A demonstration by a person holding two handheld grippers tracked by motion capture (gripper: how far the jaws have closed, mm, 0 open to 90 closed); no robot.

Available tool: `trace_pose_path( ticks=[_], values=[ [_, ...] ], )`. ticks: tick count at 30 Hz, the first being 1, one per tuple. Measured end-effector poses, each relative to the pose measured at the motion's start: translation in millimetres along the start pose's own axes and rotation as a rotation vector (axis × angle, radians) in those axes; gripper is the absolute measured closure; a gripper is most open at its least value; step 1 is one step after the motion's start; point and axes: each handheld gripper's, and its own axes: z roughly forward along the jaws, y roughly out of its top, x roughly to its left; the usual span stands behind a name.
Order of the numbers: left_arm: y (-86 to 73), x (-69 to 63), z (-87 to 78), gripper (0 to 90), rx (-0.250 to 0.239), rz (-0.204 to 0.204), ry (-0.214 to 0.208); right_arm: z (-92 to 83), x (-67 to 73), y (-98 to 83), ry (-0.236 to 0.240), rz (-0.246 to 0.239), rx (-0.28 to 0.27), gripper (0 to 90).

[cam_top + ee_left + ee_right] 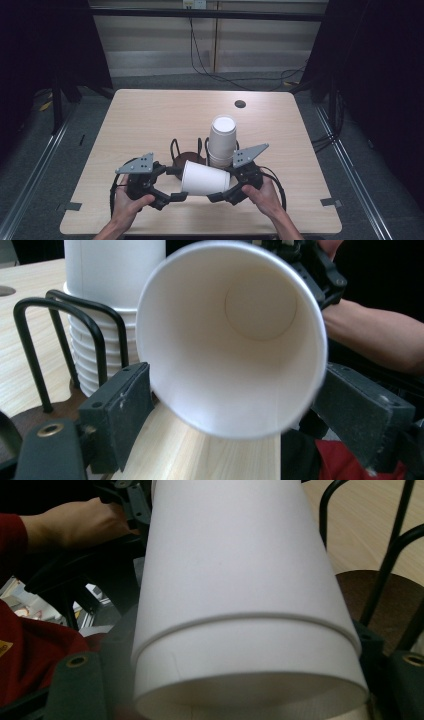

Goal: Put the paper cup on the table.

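Lying sideways between my two grippers, a white paper cup (pixel 204 178) is hanging above the tabletop (pixel 150 120). My right gripper (pixel 223 194) fingers are gripping its base end, while my left gripper (pixel 172 196) fingers are flanking its rim, slightly parted. Beyond my fingers, stacked cups (pixel 222 141) are standing in a wire holder (pixel 187 150).

A white paper cup (pixel 232 340) lies on its side with its open mouth toward the camera, so the round base shows deep inside. The left tool (pixel 227 412) has one black jaw at seven o'clock of the rim and the other at four o'clock; neither pad visibly presses the cup. At ten o'clock a stack of white cups (pixel 107 305) stands in a black wire holder (pixel 75 335) on the light wooden bench (pixel 30 365). At two o'clock, a forearm (pixel 372 335) and the other tool's dark body.
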Motion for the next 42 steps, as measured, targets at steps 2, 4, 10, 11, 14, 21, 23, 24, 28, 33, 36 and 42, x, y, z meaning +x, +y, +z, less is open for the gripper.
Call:
trace_pose_path(
  ticks=[2, 4, 10, 11, 14, 21, 23, 24, 28, 33, 36, 42],
  values=[
    [-0.3, 0.0, 2.1, 12.3, 0.007, 0.008, 0.005, 2.0, 0.1, 0.5, 0.007, -0.002, 0.004, 25.5],
    [-0.5, -0.1, 3.7, 11.9, 0.006, 0.018, 0.002, 2.8, 0.0, 0.6, 0.008, -0.003, 0.005, 25.5],
    [-1.0, 0.3, 10.3, 0.0, 0.012, 0.003, 0.017, 3.7, 1.1, 1.0, 0.022, -0.005, 0.001, 25.5],
    [-1.0, 0.2, 11.3, 0.0, 0.011, -0.003, 0.010, 4.0, 1.3, 1.2, 0.022, -0.008, 0.001, 25.5],
    [-0.9, -1.4, 13.5, 0.0, 0.015, 0.008, 0.003, 7.1, 2.0, 1.6, 0.036, -0.009, 0.003, 25.5],
    [0.6, -5.7, 18.8, 2.6, -0.015, 0.027, -0.015, 10.9, 3.0, 1.7, 0.049, -0.015, 0.011, 25.4],
    [0.5, -6.5, 19.3, 4.1, -0.019, 0.035, -0.018, 10.9, 3.0, 1.7, 0.055, -0.016, 0.008, 25.4],
    [0.4, -6.5, 19.5, 4.1, -0.017, 0.037, -0.020, 11.0, 3.1, 1.5, 0.058, -0.015, 0.005, 25.4],
    [0.1, -5.7, 19.1, 4.4, -0.014, 0.042, -0.022, 12.4, 2.9, 1.0, 0.058, -0.013, 0.008, 25.4],
    [-0.1, -6.5, 19.7, 5.4, -0.008, 0.042, -0.024, 13.1, 2.1, 0.1, 0.061, -0.011, 0.016, 25.5],
    [0.3, -4.3, 17.9, 8.4, -0.004, 0.038, -0.049, 12.8, 1.2, -1.9, 0.071, -0.007, 0.014, 25.6],
    [4.6, -4.2, 15.9, 11.6, 0.028, 0.062, -0.046, 14.9, 0.6, -2.9, 0.058, -0.013, 0.026, 24.7]
  ],
)
